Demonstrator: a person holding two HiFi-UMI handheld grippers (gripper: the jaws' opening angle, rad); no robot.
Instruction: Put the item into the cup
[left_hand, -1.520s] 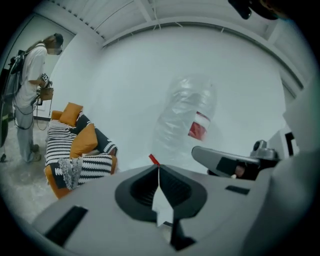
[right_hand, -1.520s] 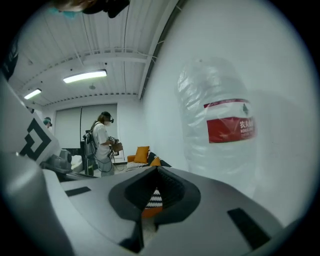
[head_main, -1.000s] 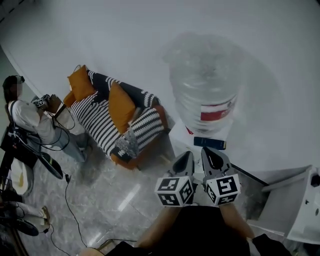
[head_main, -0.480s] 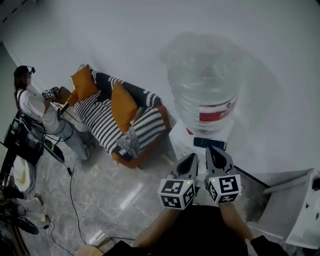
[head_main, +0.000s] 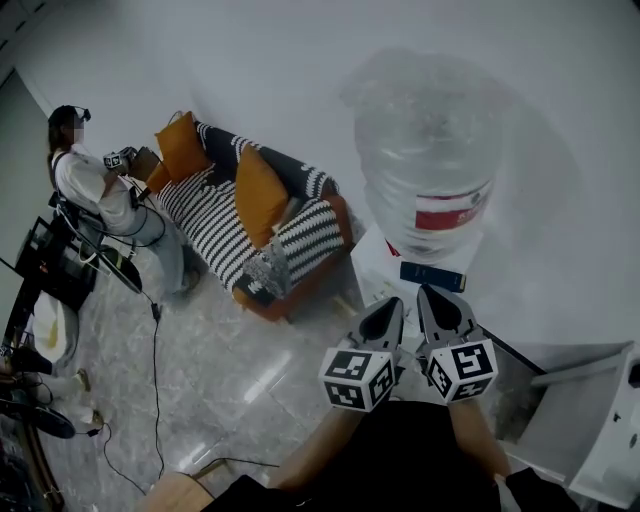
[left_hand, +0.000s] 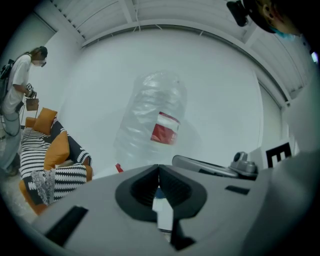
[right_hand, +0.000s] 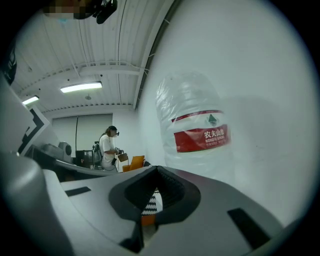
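No cup and no loose item shows in any view. Both grippers are held side by side close to my body, pointing at a large clear water bottle with a red label. The left gripper has its jaws closed tip to tip with nothing between them, as the left gripper view also shows. The right gripper is likewise shut and empty, with its jaw tips meeting. The bottle stands straight ahead of both grippers.
The bottle sits on a white dispenser against the white wall. A striped sofa with orange cushions stands to the left. A person stands beyond it, and cables lie on the grey floor. A white piece of furniture is at the right.
Both grippers stay shut and have drifted slightly right in the head view. The view has shifted, and the person by the sofa has walked closer to it.
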